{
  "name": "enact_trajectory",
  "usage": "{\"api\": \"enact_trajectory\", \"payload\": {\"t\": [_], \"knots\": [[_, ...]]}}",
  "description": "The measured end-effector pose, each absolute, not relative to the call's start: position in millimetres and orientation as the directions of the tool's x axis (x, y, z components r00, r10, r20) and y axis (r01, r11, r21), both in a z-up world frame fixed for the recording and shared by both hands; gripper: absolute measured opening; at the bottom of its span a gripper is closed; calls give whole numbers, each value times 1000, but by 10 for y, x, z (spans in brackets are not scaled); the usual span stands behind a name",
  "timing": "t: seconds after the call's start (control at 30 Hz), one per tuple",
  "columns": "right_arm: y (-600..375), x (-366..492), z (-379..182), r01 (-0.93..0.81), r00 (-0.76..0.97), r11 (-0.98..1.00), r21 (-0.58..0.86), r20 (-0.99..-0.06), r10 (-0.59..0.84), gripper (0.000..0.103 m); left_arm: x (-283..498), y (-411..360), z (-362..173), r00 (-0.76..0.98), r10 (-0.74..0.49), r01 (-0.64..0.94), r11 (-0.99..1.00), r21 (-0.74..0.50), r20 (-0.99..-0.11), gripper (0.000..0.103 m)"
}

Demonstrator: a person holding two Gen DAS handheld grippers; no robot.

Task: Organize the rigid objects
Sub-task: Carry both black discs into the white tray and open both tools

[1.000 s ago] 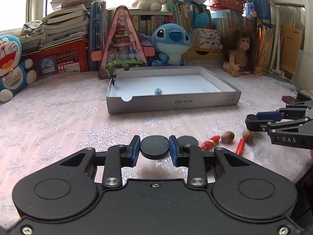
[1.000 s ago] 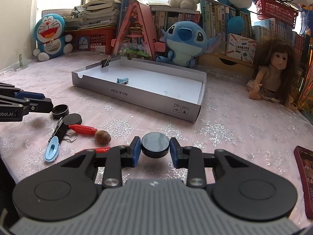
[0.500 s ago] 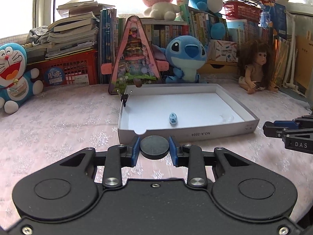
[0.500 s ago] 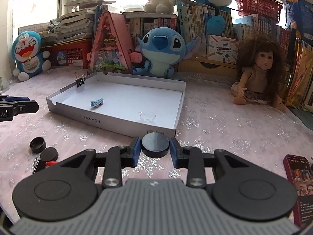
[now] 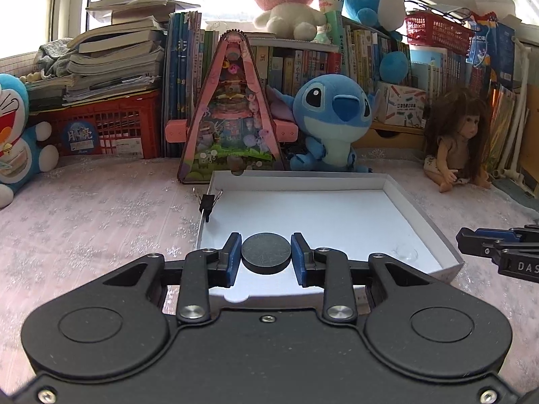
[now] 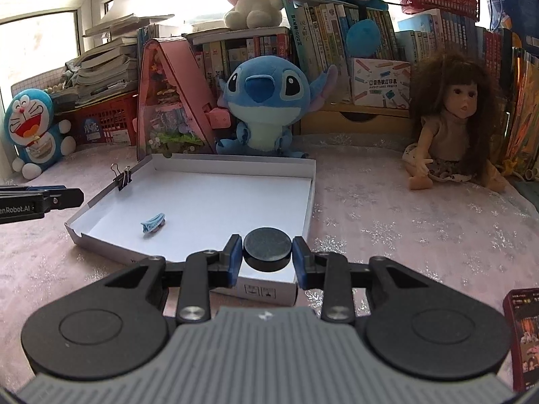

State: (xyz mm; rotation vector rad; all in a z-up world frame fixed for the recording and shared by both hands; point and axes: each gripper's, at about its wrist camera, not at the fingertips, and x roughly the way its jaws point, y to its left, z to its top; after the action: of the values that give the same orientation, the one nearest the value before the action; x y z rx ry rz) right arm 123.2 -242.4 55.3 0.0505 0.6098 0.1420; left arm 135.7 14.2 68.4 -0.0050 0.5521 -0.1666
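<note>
My left gripper (image 5: 266,256) is shut on a black round disc (image 5: 266,250) and holds it over the near left part of the white shallow box (image 5: 424,222). My right gripper (image 6: 267,252) is shut on a second black disc (image 6: 267,247) over the box's near right corner (image 6: 311,202). A blue hair clip (image 6: 153,223) lies inside the box. A small clear piece (image 5: 406,252) lies near its right wall. A black binder clip (image 5: 207,202) grips the left rim; it also shows in the right wrist view (image 6: 122,176).
Plush toys, a Stitch (image 5: 331,118), a pink triangular toy house (image 5: 232,118), a doll (image 6: 451,124), books and red crates stand behind the box. A dark red phone (image 6: 524,333) lies at the right. The other gripper shows at each view's edge.
Both grippers have moved forward and up from the loose items on the cloth, each carrying its black disc, and now hang over the box's near edge.
</note>
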Motion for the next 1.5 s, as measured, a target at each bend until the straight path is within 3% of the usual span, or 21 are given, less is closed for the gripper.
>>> {"api": "enact_trajectory", "payload": {"t": [0.67, 1.5], "knots": [[-2525, 2195, 309, -41, 656, 969, 245, -725, 211, 37, 2172, -24, 236, 774, -113, 133, 991, -14, -623, 30], [-2315, 2393, 152, -56, 618, 988, 144, -773, 148, 38, 2284, -112, 31, 751, -88, 132, 991, 17, -655, 30]]}}
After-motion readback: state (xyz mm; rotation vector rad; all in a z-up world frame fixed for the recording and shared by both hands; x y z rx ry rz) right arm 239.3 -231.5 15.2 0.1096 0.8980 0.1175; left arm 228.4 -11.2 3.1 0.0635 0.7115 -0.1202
